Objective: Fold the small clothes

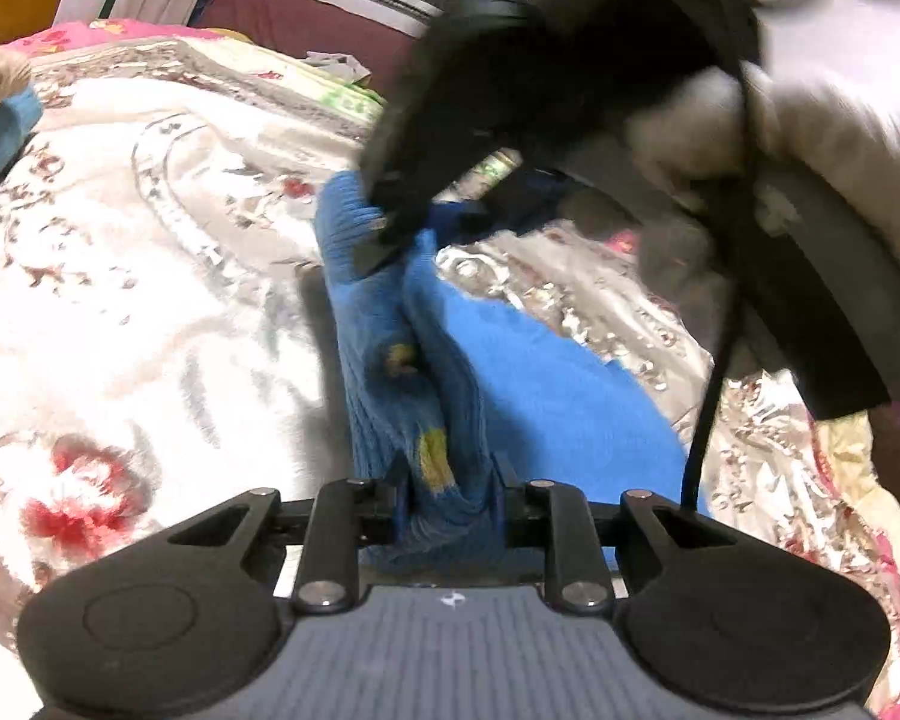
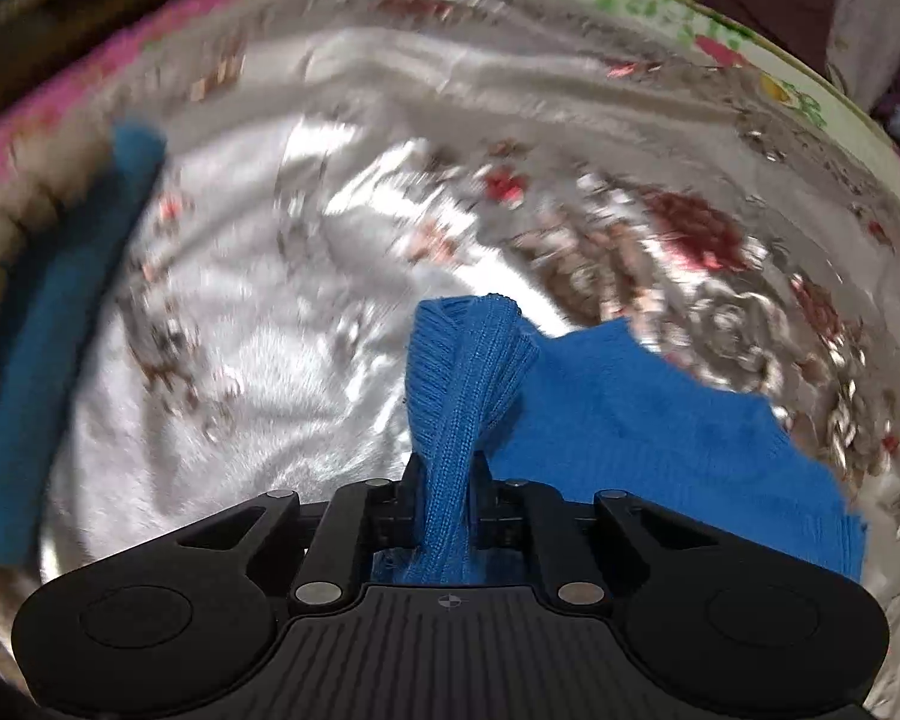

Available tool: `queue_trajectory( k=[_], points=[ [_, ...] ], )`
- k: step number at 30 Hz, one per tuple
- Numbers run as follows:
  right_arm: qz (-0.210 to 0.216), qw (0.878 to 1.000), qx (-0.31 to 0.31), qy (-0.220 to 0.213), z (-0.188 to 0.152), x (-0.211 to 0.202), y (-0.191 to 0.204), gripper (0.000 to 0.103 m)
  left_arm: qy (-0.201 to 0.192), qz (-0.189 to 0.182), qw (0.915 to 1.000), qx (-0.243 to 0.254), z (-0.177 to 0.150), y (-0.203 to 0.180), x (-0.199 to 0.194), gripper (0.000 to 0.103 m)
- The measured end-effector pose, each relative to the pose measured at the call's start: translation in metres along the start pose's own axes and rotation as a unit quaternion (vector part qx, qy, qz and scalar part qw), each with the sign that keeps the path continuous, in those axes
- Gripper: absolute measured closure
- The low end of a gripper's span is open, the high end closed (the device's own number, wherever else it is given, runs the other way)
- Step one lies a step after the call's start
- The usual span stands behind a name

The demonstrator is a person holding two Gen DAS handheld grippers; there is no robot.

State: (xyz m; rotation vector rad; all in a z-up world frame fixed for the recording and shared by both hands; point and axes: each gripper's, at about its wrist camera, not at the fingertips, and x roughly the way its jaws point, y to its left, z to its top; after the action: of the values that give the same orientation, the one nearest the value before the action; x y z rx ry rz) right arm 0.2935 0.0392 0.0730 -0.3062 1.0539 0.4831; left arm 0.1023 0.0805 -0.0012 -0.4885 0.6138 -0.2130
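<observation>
A small blue knit garment [image 1: 510,372] with yellow marks hangs stretched above a floral bed cover. My left gripper [image 1: 447,498] is shut on its near edge. My right gripper [image 1: 390,228] shows in the left wrist view as a blurred black shape, pinching the garment's far ribbed edge. In the right wrist view my right gripper [image 2: 447,492] is shut on a bunched ribbed part of the blue garment [image 2: 630,420], which trails off to the right.
The white and silver floral bed cover [image 1: 150,276] spreads under everything. A folded blue cloth [image 2: 60,324] lies at the left edge of the bed. A dark red headboard [image 1: 306,18] and a window stand behind. The holder's light sleeve [image 1: 840,120] is at upper right.
</observation>
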Motion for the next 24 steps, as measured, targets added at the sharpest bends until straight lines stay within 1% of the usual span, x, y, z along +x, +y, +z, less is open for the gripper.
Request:
queue_trajectory(
  k=[3, 5, 7, 9, 11, 13, 16, 18, 21, 24],
  points=[
    [0.031, 0.998, 0.048, -0.029, -0.013, -0.026, -0.050, 0.093, 0.008, -0.022, 0.9997, -0.002, 0.006, -0.020, 0.005, 0.075],
    [0.048, 0.995, 0.078, -0.047, -0.023, -0.042, -0.084, 0.093, 0.018, -0.041, 0.9990, 0.010, 0.011, -0.041, 0.013, 0.077],
    [0.056, 0.991, 0.104, -0.064, -0.035, -0.056, -0.113, 0.093, 0.024, -0.059, 0.9973, 0.035, 0.015, -0.068, 0.022, 0.077],
    [0.062, 0.986, 0.133, -0.080, -0.050, -0.068, -0.144, 0.093, 0.030, -0.073, 0.9943, 0.071, 0.015, -0.095, 0.032, 0.077],
    [0.064, 0.981, 0.160, -0.090, -0.068, -0.070, -0.177, 0.093, 0.037, -0.078, 0.9907, 0.105, 0.010, -0.117, 0.045, 0.077],
    [0.066, 0.974, 0.197, -0.086, -0.088, -0.059, -0.209, 0.093, 0.055, -0.074, 0.9875, 0.127, 0.001, -0.132, 0.062, 0.077],
    [0.065, 0.968, 0.231, -0.074, -0.111, -0.037, -0.237, 0.093, 0.095, -0.063, 0.9821, 0.150, -0.021, -0.149, 0.090, 0.077],
    [0.072, 0.962, 0.252, -0.072, -0.124, -0.027, -0.249, 0.093, 0.109, -0.057, 0.9784, 0.166, -0.030, -0.159, 0.099, 0.078],
    [0.088, 0.957, 0.262, -0.083, -0.133, -0.025, -0.260, 0.093, 0.110, -0.059, 0.9755, 0.181, -0.033, -0.172, 0.102, 0.078],
    [0.085, 0.958, 0.261, -0.088, -0.133, -0.024, -0.265, 0.093, 0.110, -0.057, 0.9724, 0.198, -0.034, -0.185, 0.109, 0.078]
  ],
)
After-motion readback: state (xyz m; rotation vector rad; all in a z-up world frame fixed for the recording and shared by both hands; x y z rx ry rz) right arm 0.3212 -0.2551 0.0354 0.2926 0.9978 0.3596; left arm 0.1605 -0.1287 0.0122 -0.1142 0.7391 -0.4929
